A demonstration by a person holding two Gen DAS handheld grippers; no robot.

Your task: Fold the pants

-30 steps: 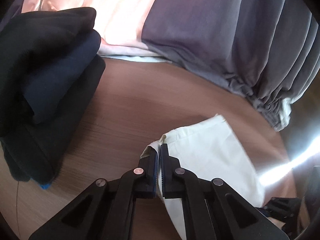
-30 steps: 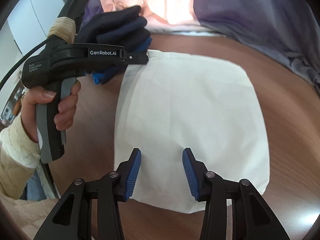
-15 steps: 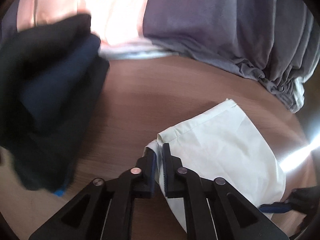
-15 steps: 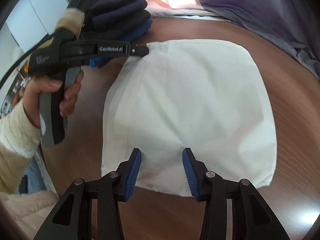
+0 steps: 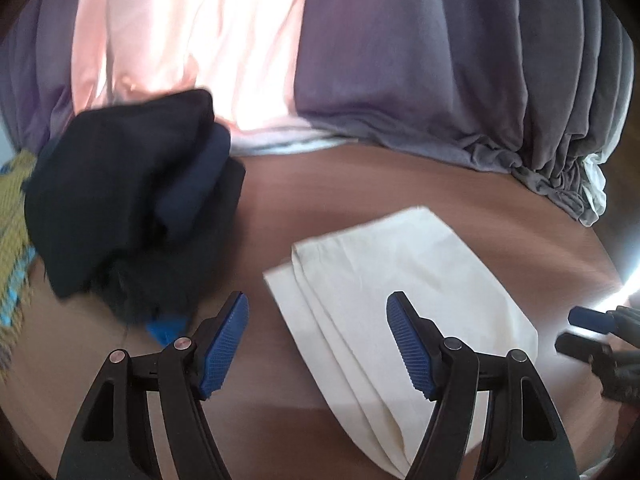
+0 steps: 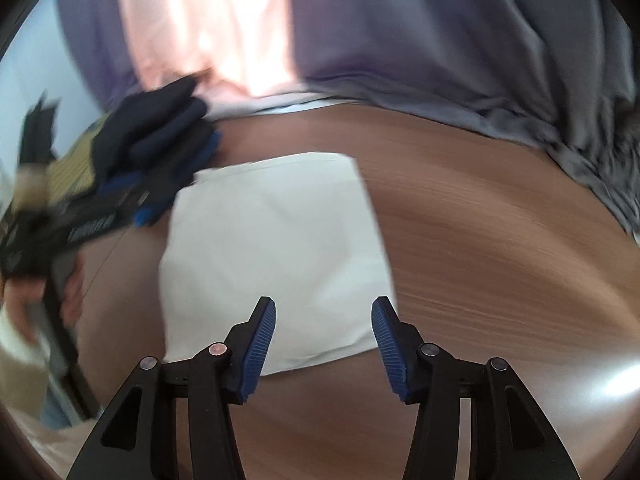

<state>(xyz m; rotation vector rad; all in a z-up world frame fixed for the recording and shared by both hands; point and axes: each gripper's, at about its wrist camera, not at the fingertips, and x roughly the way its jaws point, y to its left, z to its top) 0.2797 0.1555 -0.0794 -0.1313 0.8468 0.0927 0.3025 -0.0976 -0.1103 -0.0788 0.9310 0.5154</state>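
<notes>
The cream pants [image 5: 400, 280] lie folded into a flat rectangle on the brown wooden table [image 5: 340, 184]; the right wrist view shows the same pants [image 6: 276, 248]. My left gripper [image 5: 318, 312] hovers above their near left corner, its jaws opening, with nothing pressed between the blue pads. My right gripper [image 6: 323, 320] hangs over the near edge of the cloth, jaws also opening, gripping nothing. The left gripper [image 6: 148, 216] appears blurred at the left of the right wrist view, and the right gripper [image 5: 576, 332] shows at the right edge of the left wrist view.
A heap of dark navy and black clothes [image 5: 132, 208] sits on the table left of the pants. Grey and pink curtains [image 5: 400, 60] hang behind the far table edge. A yellow patterned cloth [image 5: 12, 216] shows at the far left. A person's hand [image 6: 40, 304] holds the left gripper.
My left gripper let go of the pants' corner and opened wide while lifting away. The right gripper drew back and up and widened slightly. The pants now lie flat.
</notes>
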